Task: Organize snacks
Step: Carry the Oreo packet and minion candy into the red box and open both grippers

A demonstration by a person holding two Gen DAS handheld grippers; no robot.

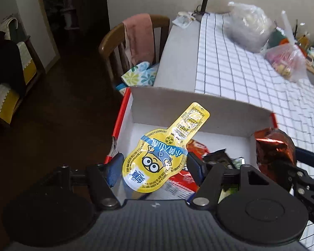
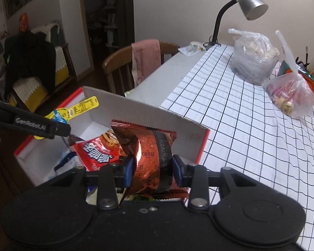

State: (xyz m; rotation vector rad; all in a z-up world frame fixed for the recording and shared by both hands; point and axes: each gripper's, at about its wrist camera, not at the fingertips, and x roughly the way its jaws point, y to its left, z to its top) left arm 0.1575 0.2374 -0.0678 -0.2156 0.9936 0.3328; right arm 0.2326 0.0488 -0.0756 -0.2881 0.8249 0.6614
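Note:
A yellow minion-print jelly pouch (image 1: 163,152) is pinched between the blue pads of my left gripper (image 1: 155,165), which is shut on it, over the left part of a white box with red outer sides (image 1: 198,104). My right gripper (image 2: 152,167) is shut on a shiny red-brown Oreo packet (image 2: 150,150), held above the box's (image 2: 148,113) right part. In the box lie a red snack packet (image 2: 100,152) and other wrappers. The left gripper (image 2: 59,128) with its yellow pouch (image 2: 83,106) shows at the left of the right wrist view. The Oreo packet (image 1: 274,148) appears at the right of the left wrist view.
The box sits at the near left end of a table with a checked white cloth (image 2: 240,125). Two plastic bags (image 2: 253,56) (image 2: 291,96) and a grey desk lamp (image 2: 251,4) stand further back. A wooden chair with a pink towel (image 2: 145,60) is beyond the box.

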